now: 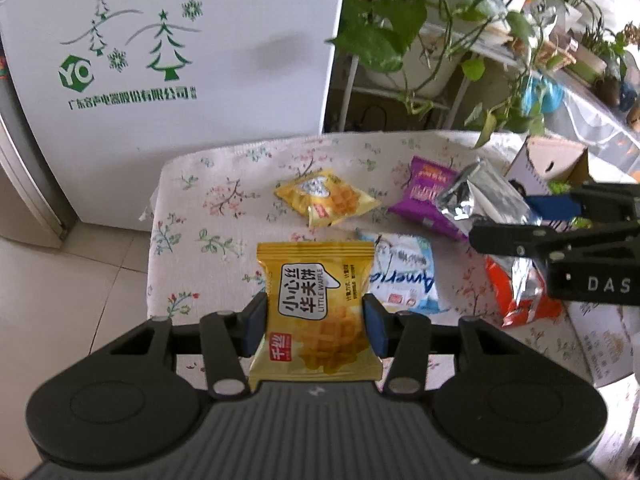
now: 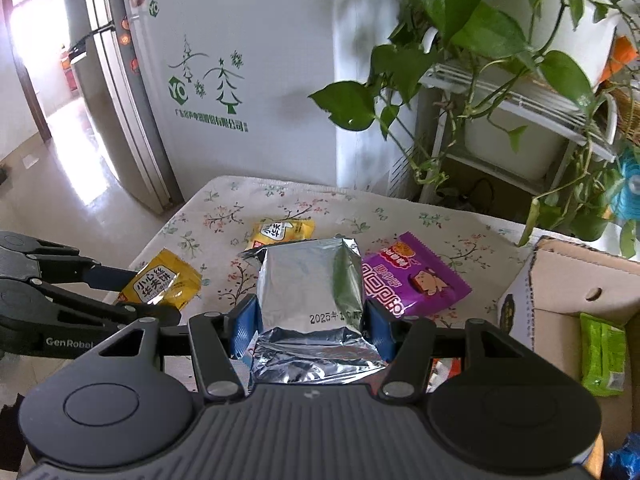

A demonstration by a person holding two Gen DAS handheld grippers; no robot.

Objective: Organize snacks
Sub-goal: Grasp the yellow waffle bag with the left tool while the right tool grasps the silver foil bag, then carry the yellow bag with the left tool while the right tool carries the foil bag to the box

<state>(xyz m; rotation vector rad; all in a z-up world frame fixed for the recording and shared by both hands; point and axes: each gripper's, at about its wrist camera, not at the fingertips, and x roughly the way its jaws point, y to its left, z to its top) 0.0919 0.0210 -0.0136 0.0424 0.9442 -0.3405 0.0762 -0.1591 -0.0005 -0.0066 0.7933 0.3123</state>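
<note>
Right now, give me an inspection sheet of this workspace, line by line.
Surface: table under a floral cloth.
Job's things: yellow waffle packet in the left gripper; silver foil packet in the right gripper; second yellow packet, purple packet, blue-white packet and orange packet lie on the cloth; cardboard box at the right holds a green packet.
Clutter: nothing seen.
Grippers: left gripper shut on the yellow waffle packet; right gripper shut on the silver foil packet.
Cables: a dark cord on the floor under the plant stand.
Surroundings: white fridge, potted vines, tiled floor.
</note>
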